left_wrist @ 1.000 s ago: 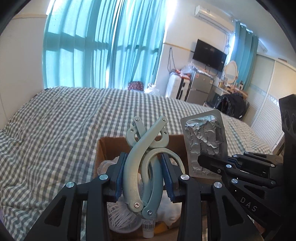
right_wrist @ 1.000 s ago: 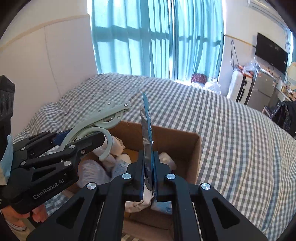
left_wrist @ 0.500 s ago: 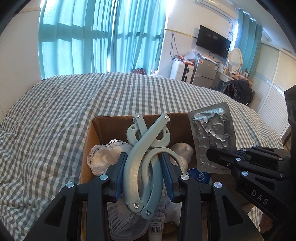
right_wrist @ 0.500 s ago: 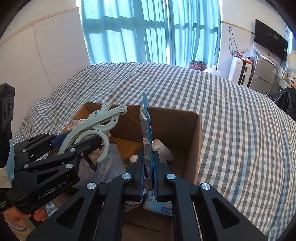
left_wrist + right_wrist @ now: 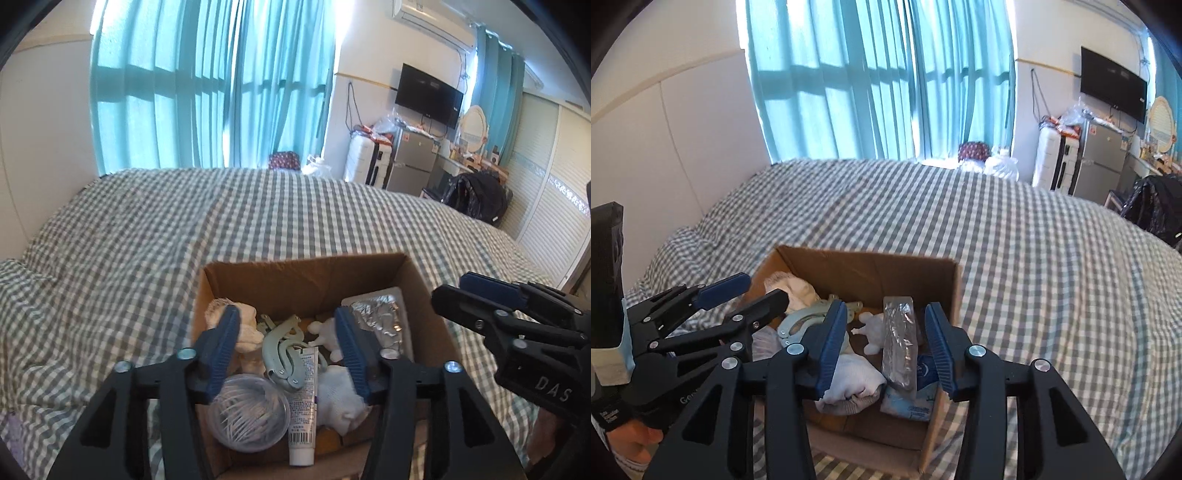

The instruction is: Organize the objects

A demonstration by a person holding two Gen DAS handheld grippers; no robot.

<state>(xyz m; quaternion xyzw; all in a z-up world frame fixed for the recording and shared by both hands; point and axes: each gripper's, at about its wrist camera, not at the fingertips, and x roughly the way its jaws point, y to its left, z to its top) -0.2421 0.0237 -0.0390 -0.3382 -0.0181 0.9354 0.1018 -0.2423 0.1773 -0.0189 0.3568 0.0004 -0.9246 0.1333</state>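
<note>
Where right view hides, toothpaste tube (image 5: 304,402) shows

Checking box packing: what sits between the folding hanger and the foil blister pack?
In the left wrist view, a small white figurine lies between the folding hanger and the foil blister pack, inside the cardboard box.

A lived-in bedroom of a home is shown. Most of the view is taken up by a bed (image 5: 258,221) covered in grey-and-white check. Teal curtains (image 5: 207,85) are hung across a wide window. A television (image 5: 428,95) and an air conditioner (image 5: 432,14) are mounted on the wall, above a suitcase (image 5: 364,160), a small fridge (image 5: 413,162) and a round mirror (image 5: 474,122).
</note>
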